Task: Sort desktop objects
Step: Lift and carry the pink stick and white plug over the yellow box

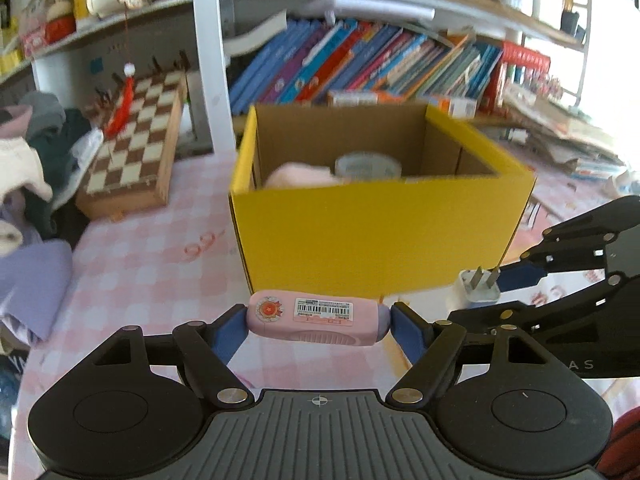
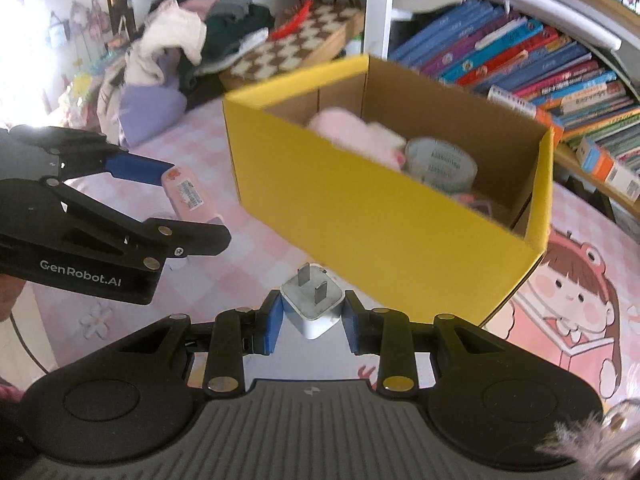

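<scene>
Two tools are in view, each holding one thing. The left tool (image 1: 318, 322) at the bottom centre of its frame stands wide, its two blue pads clamped on the ends of one pink case (image 1: 318, 319) with a barcode label, held crosswise above the pink checked tabletop (image 1: 140, 264). The right tool (image 2: 312, 316), at the bottom centre of its own frame, is closed narrowly on one white two-pin plug adapter (image 2: 312, 300), prongs pointing up and forward. One yellow cardboard box (image 1: 372, 236) fills the middle of both frames, just beyond both tools. Inside it lie one pink soft item (image 2: 352, 130) and one roll of tape (image 2: 440, 164). One chessboard (image 1: 136, 140) sits at the left of the left view, and a row of books (image 1: 360, 64) lines the shelf behind.
</scene>
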Tool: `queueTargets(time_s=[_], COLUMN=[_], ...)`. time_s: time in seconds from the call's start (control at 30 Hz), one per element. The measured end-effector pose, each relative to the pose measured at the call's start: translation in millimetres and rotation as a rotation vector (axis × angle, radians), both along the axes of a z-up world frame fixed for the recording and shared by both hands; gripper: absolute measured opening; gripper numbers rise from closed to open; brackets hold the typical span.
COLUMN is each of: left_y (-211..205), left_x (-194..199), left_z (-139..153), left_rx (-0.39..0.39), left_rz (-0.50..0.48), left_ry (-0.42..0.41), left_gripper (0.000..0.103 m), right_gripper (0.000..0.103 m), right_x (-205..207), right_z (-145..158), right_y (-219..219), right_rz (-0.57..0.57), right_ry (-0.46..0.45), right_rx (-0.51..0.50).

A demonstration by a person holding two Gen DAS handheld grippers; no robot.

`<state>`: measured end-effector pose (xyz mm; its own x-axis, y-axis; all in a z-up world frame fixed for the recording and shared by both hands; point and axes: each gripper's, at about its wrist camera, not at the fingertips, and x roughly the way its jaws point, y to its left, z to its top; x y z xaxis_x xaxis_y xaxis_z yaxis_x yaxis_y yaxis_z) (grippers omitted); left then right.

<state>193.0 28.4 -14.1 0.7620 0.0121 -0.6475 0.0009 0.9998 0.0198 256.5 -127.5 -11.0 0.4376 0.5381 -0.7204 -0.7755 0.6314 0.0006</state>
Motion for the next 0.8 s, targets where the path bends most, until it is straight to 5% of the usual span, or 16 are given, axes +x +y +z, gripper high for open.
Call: queueTargets(time_s=[0.47,0.8], left_y=[-9.5,-6.6], left_x=[2.3,35.5], left_z=[54.2,72.2], left_rx=[0.016,0.067], left_rz=[-0.065,-0.068], left_ry=[-0.158,-0.204], left_gripper=[0.078,0.078], right_gripper=[0.030,0.030], right_x=[1.8,47.9], right_z=[65.1,84.3], right_y=[-20.7,-27.7], right_rz=[-0.040,-0.061], right_ry=[-0.116,-0.198], right_rx=[0.149,0.120])
